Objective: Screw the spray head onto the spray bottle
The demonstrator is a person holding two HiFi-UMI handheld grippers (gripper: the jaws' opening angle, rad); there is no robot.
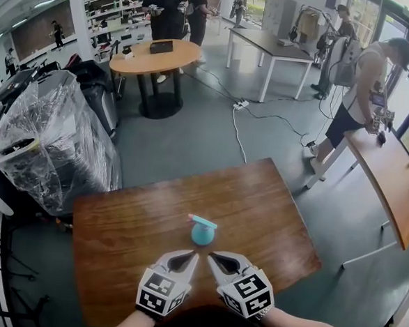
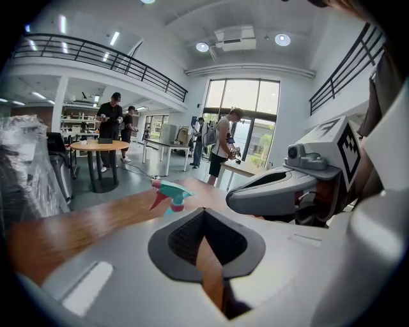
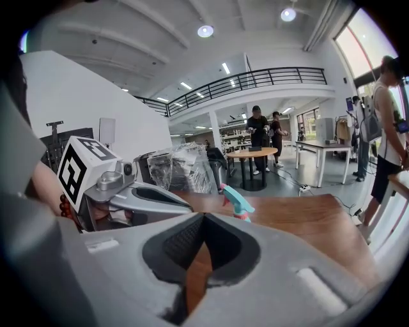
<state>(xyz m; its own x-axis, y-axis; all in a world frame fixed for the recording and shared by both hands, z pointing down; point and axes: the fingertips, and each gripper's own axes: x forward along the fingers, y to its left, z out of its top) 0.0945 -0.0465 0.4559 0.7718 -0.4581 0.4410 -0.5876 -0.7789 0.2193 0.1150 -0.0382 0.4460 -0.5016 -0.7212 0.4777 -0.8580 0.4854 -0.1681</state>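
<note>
The spray bottle (image 1: 201,234) is being recorded as turquoise; its spray head (image 1: 203,221) is being shown in teal with a pink trigger and collar; the table (image 1: 271,206) is being noted as reddish-brown, wood-grained; the left gripper (image 1: 192,255) and right gripper (image 1: 215,257) are being seen in pale grey with dark grey textured pads (image 2: 185,236); black-and-white square markers are being displayed on the left cube (image 1: 159,292) and right cube (image 1: 251,292); the floor (image 1: 192,134) is being logged as dull grey-green; the round table (image 1: 156,57) is being noted as light tan over a black base.
</note>
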